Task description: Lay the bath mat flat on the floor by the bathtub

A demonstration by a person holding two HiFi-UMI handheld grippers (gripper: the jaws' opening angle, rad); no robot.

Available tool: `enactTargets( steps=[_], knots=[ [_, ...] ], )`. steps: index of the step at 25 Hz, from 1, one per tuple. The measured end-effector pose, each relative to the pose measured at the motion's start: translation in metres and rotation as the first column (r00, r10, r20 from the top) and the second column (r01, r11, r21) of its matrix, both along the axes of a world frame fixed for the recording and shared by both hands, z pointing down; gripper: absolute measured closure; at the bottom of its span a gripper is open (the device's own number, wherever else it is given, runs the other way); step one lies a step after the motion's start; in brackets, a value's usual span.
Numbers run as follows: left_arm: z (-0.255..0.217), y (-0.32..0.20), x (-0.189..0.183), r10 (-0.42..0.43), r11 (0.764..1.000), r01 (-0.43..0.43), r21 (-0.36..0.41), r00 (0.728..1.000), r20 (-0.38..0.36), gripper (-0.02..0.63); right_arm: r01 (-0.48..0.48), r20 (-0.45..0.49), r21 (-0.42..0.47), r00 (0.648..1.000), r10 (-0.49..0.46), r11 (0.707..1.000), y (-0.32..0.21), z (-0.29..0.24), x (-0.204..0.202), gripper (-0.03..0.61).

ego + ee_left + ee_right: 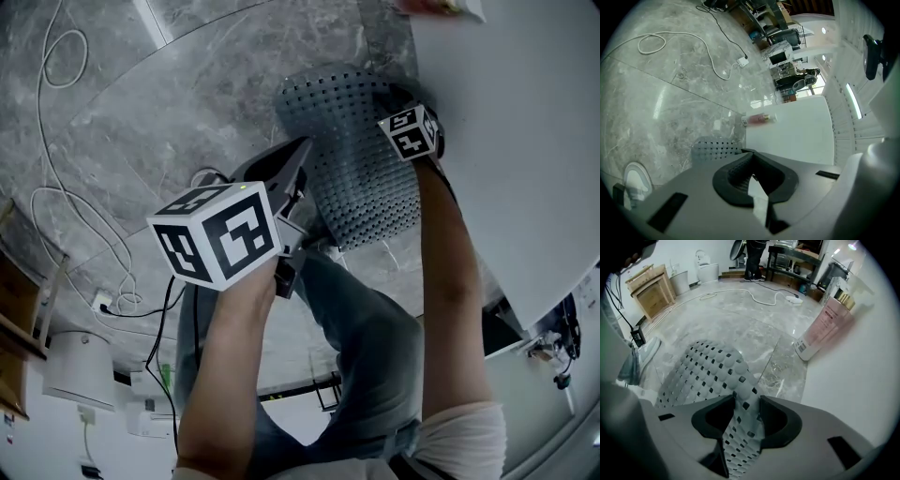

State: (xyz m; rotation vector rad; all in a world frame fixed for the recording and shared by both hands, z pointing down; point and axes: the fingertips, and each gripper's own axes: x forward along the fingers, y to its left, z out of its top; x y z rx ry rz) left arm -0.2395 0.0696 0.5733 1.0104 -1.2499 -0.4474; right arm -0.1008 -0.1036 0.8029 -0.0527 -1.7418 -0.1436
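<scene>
The grey perforated bath mat [361, 159] lies partly lifted on the marble floor, right beside the white bathtub [525, 141]. My right gripper [407, 120] points straight down at the mat's far corner by the tub. In the right gripper view a raised fold of the mat [708, 371] runs between the jaws of the right gripper [743, 404], and the pads pinch it. My left gripper [302, 192] is at the mat's near left edge. In the left gripper view the left gripper [752, 176] is shut with a strip of the mat [712, 149] caught in it.
A pink bottle [825, 324] lies against the tub wall [862, 380]. White cables [66, 206] and a power strip [743, 61] trail over the floor to the left. The person's jeans [366, 347] and a shoe [640, 359] are close to the mat's near side.
</scene>
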Motion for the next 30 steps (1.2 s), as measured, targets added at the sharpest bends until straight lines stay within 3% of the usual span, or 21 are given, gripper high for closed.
enactTargets(
  steps=[8,12,16,20,23,25,30],
  knots=[
    [0.003,-0.001,0.004,0.024,1.000,-0.024,0.000,1.000,-0.011,0.600,-0.023,0.057,0.022,0.998,0.022,0.999,0.005,-0.021,-0.003,0.433],
    [0.003,-0.001,0.001,0.019,1.000,-0.019,-0.003,1.000,-0.001,0.600,-0.080,0.110,0.089,0.991,0.070,0.993,-0.007,-0.037,-0.005,0.442],
    [0.006,0.001,0.004,0.026,1.000,-0.026,-0.014,1.000,-0.008,0.600,-0.091,0.147,0.134,0.987,0.071,0.987,-0.016,-0.033,-0.013,0.376],
    [0.007,0.001,0.005,0.023,1.000,-0.024,-0.018,1.000,-0.013,0.600,-0.175,0.188,-0.007,0.967,0.173,0.985,-0.007,-0.011,-0.023,0.337],
    [0.008,0.002,0.007,0.024,1.000,-0.024,-0.020,1.000,-0.021,0.600,-0.174,0.192,-0.048,0.965,0.180,0.984,0.006,-0.004,-0.022,0.306],
    [0.008,0.001,0.008,0.021,1.000,-0.022,-0.019,0.999,-0.028,0.600,-0.201,0.223,-0.015,0.954,0.199,0.979,-0.002,-0.007,-0.020,0.254],
    [0.008,0.000,0.008,0.028,0.999,-0.028,-0.015,0.999,-0.028,0.600,-0.344,0.249,0.073,0.915,0.317,0.936,-0.062,-0.024,-0.014,0.229]
  ],
)
